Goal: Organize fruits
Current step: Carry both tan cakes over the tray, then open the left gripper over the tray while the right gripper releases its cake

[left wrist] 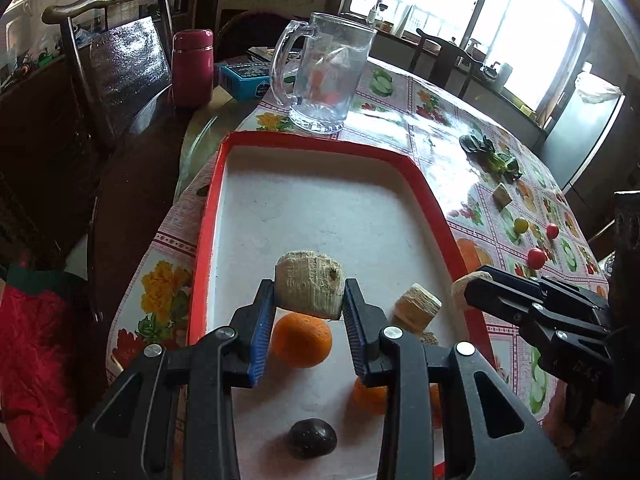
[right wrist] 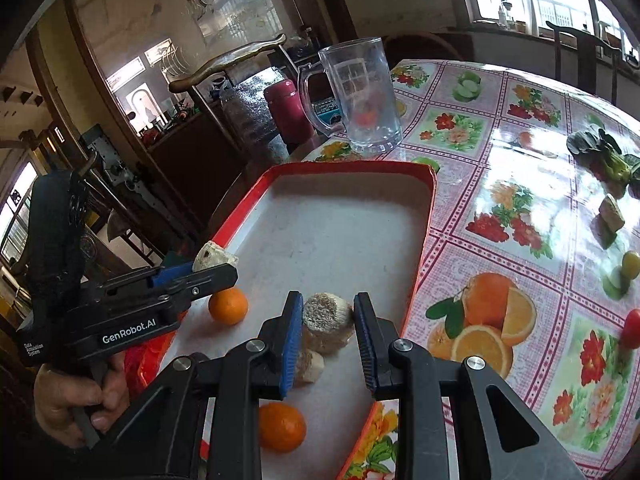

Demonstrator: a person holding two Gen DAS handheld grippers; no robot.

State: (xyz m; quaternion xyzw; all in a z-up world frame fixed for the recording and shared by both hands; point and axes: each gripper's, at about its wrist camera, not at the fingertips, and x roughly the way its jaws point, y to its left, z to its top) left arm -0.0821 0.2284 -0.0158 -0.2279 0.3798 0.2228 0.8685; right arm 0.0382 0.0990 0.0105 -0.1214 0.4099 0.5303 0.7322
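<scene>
Carrying two pale fibrous chunks over the red tray (left wrist: pixel 424 178): my left claw (left wrist: pixel 309 300) is clamped on one chunk (left wrist: pixel 310 286), my right claw (right wrist: pixel 328 320) pinches another (right wrist: pixel 327 312), both above the oranges (left wrist: pixel 301 340). Next, I reckon, lower each onto bare tray floor, then release. Tomatoes (left wrist: pixel 536 258) wait on the worktop (left wrist: pixel 400 120).

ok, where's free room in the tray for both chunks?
Far half of the tray toward the mug is bare. Near end is crowded: oranges, chunks, a dark fruit.
</scene>
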